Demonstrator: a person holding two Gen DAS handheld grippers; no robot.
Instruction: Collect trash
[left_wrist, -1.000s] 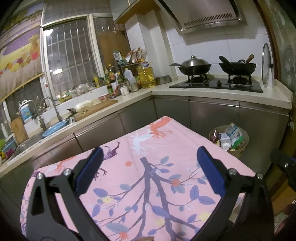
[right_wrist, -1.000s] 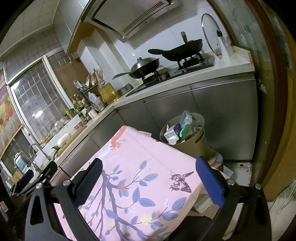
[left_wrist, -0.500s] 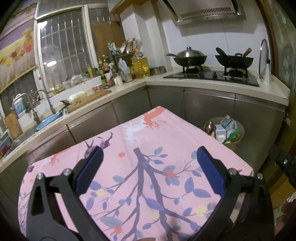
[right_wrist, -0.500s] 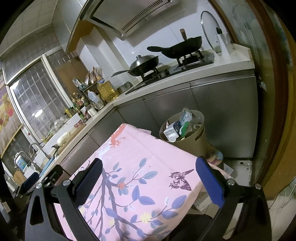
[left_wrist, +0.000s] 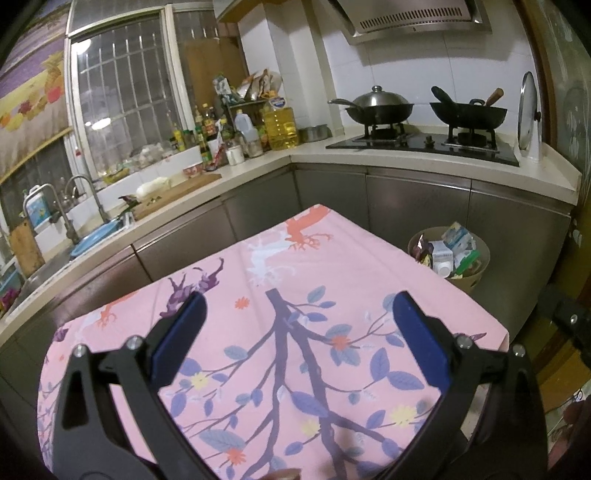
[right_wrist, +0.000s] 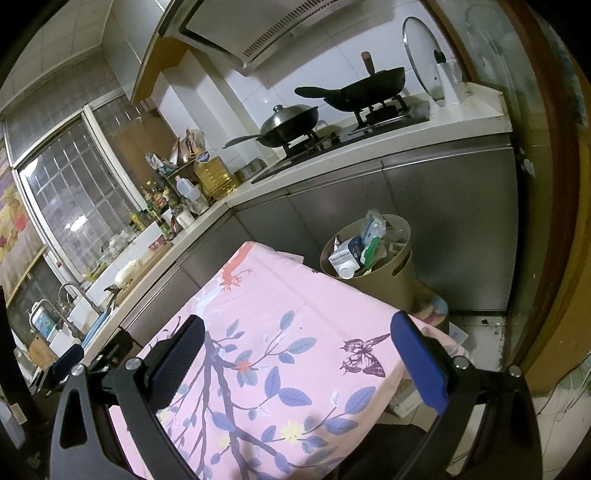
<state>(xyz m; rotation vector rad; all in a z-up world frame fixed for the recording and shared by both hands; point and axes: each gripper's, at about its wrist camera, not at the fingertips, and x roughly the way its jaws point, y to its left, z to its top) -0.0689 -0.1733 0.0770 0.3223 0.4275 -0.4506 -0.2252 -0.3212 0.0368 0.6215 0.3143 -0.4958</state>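
A tan waste bin (left_wrist: 474, 278) (right_wrist: 380, 280) stands on the floor past the table's far right corner, stuffed with cartons and wrappers (left_wrist: 448, 249) (right_wrist: 360, 247). The table wears a pink cloth printed with branches and leaves (left_wrist: 295, 339) (right_wrist: 295, 332); no loose trash shows on it. My left gripper (left_wrist: 297, 325) hovers above the cloth, open, nothing between its blue pads. My right gripper (right_wrist: 295, 350) is open too, over the table's right part, with the bin ahead and to its right. In the right wrist view the left gripper (right_wrist: 66, 363) shows at the left edge.
An L-shaped counter (left_wrist: 332, 158) with steel cabinet fronts wraps behind the table. It carries a hob with two woks (left_wrist: 424, 110), oil and sauce bottles (left_wrist: 258, 129), a cutting board (left_wrist: 173, 192) and a sink (left_wrist: 85, 247). A brown door frame (right_wrist: 554, 258) stands right of the bin.
Both grippers stayed open. The left wrist view has pulled back and tipped up slightly, so more of the counter and hob shows; the right wrist view shifted only a little.
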